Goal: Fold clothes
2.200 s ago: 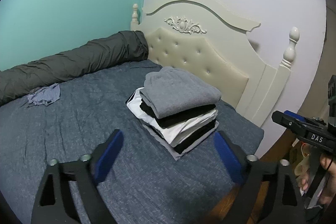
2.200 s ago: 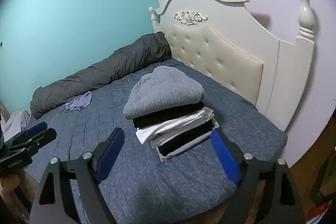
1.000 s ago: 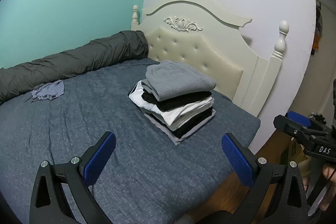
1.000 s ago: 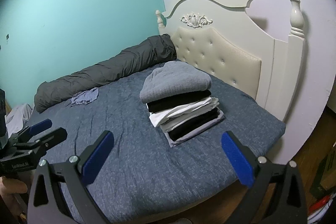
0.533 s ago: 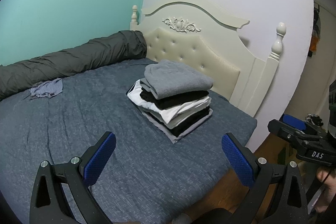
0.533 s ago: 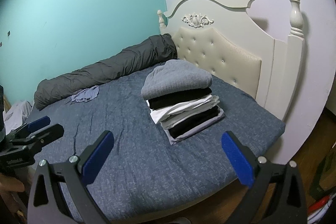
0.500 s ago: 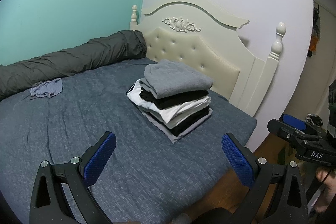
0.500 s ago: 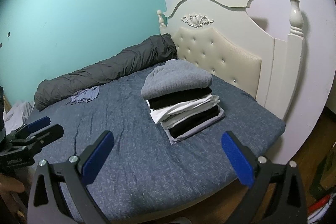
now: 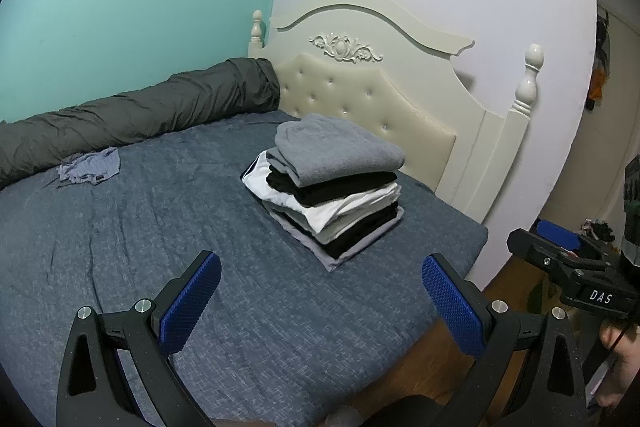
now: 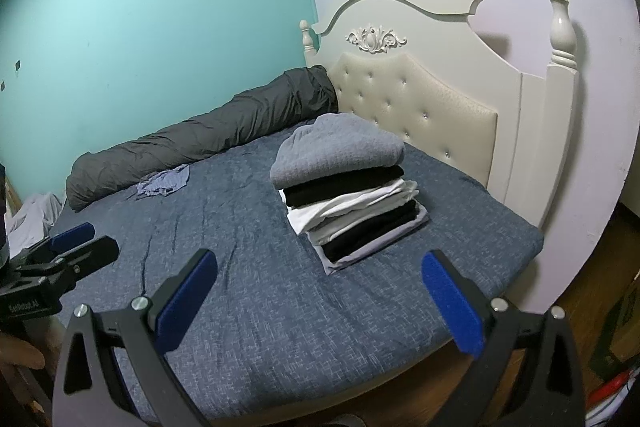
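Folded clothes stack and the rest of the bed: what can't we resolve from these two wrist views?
- Stack of folded grey, black and white clothes: layer count unclear in both views; edges merge.
- Crumpled blue-grey garment: type unreadable, too small.
- Pale cloth beyond the bed: cut by the left claw and frame edge, right wrist view.
- Bed's near edge: hidden behind open right claw.

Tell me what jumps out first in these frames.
The neat stack of folded clothes, grey piece on top, near the cream headboard on the blue bed. One crumpled blue garment lies unfolded by the dark rolled duvet. Both tools, left and right, are open and empty.
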Available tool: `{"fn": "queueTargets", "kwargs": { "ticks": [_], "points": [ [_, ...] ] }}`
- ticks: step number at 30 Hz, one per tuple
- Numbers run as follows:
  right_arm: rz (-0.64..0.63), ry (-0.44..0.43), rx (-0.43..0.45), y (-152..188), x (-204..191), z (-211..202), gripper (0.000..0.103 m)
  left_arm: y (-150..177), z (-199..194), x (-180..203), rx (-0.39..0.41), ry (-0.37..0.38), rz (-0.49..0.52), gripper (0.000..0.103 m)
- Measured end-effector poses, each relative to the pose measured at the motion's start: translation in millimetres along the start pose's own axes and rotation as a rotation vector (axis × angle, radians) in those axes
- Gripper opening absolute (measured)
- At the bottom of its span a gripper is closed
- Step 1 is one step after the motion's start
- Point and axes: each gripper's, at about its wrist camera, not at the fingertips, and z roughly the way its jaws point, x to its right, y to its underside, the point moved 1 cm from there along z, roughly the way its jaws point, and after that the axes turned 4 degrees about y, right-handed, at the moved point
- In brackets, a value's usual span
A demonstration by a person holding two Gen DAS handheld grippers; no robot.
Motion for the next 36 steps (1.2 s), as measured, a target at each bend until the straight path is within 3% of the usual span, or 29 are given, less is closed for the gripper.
{"fn": "queueTargets", "kwargs": {
  "ticks": [36],
  "points": [
    [0.015,0.001,-0.023,7.4,4.7,7.2,0.103,3.7,-1.2,4.4,0.01,0.005,0.016,0.102]
  ]
}}
